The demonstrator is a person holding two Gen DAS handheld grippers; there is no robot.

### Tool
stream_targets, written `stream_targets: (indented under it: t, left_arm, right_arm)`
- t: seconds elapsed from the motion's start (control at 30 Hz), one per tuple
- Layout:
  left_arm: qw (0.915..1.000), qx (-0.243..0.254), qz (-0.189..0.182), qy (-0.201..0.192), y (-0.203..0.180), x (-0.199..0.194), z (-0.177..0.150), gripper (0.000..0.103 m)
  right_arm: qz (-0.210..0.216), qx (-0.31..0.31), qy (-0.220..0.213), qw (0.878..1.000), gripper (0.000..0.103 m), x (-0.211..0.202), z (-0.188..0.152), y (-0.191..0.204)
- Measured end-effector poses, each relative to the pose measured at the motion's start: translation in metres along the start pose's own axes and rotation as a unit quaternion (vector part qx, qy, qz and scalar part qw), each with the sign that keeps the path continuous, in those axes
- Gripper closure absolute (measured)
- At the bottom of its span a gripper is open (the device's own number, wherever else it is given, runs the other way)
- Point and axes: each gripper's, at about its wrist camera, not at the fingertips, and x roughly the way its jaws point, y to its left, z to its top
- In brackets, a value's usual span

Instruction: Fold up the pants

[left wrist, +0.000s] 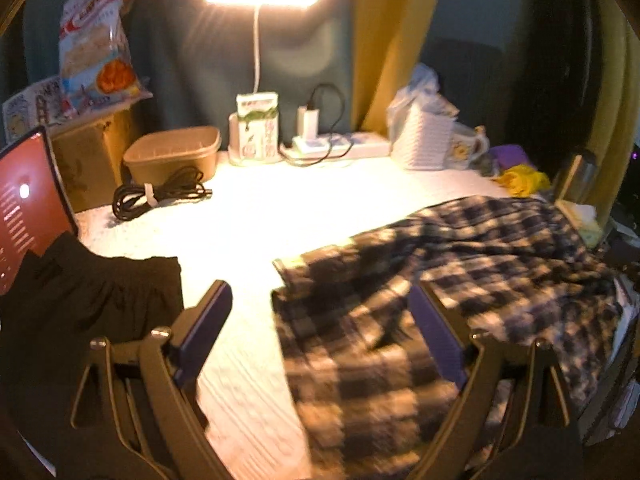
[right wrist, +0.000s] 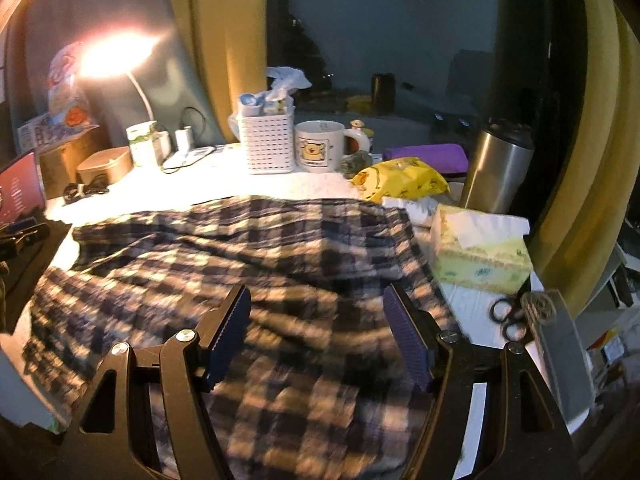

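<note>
- Early days on this one: plaid pants (right wrist: 224,264) lying rumpled across the white tablecloth (left wrist: 248,216), spread toward the right side of the desk, nothing neatly doubled over yet as far as can be told.
- Left gripper (left wrist: 320,304) wide open, nothing pinched, hovering over the near left edge of the plaid fabric with bare cloth under one finger.
- Right gripper (right wrist: 316,304) also spread wide and empty, poised above the middle of the pants.
- Looks like the reach-in step before a grab, so probably picking edges to flatten or start the first fold.
- Next move wants both sets of fingers down on an edge or hem, then a clean pull to smooth out the wrinkles.
- Worth minding the clutter: tissue box (right wrist: 480,256) and scissors (right wrist: 508,316) just beside the right edge of the fabric, black garment (left wrist: 92,296) off to the left, coiled cable (left wrist: 160,196) further back.
- Motion blur on the fabric, so exact hem position hard to call.
</note>
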Motion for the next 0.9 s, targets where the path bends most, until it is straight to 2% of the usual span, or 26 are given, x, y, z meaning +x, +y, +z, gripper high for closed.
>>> stream_targets:
  t: [0.2,0.33,0.47,0.6,0.67,0.7,0.73,0.77,0.8,0.83,0.9]
  left_arm:
    - [0.9971,-0.013,-0.027,0.070,0.021,0.062,0.015,0.012]
    - [0.9938,-0.003,-0.039,0.104,0.021,0.090,0.018,0.012]
    - [0.9904,0.017,-0.061,0.123,0.014,0.106,0.019,0.012]
    - [0.9868,0.025,-0.078,0.140,0.008,0.121,0.013,0.013]
    - [0.9878,0.049,-0.070,0.130,0.002,0.121,0.013,0.029]
    - [0.9876,0.065,-0.061,0.129,-0.001,0.121,0.014,0.050]
    - [0.9873,0.067,-0.062,0.130,-0.001,0.122,0.015,0.069]
    - [0.9870,0.061,-0.070,0.131,0.002,0.122,0.016,0.077]
    - [0.9855,0.052,-0.085,0.137,0.004,0.123,0.017,0.090]
    - [0.9853,0.051,-0.088,0.137,0.005,0.123,0.016,0.093]
    - [0.9883,0.055,-0.077,0.119,0.005,0.117,0.018,0.096]
  right_arm:
    - [-0.003,0.009,0.026,1.000,0.031,0.044,0.030,-0.031]
    - [-0.004,0.017,0.043,0.999,0.031,0.077,0.048,-0.052]
    - [-0.016,0.011,0.059,0.998,0.031,0.109,0.065,-0.066]
    - [-0.020,0.012,0.100,0.995,0.031,0.146,0.070,-0.072]
    - [-0.010,0.010,0.125,0.992,0.034,0.163,0.067,-0.071]
    - [-0.004,0.009,0.139,0.990,0.039,0.171,0.064,-0.069]
    - [-0.002,0.003,0.151,0.989,0.051,0.177,0.061,-0.066]
    - [0.000,-0.007,0.158,0.987,0.070,0.181,0.057,-0.061]
    - [0.007,-0.010,0.158,0.987,0.081,0.182,0.054,-0.058]
    - [0.021,-0.009,0.157,0.987,0.096,0.181,0.053,-0.055]
    - [0.025,-0.013,0.145,0.989,0.097,0.175,0.053,-0.049]
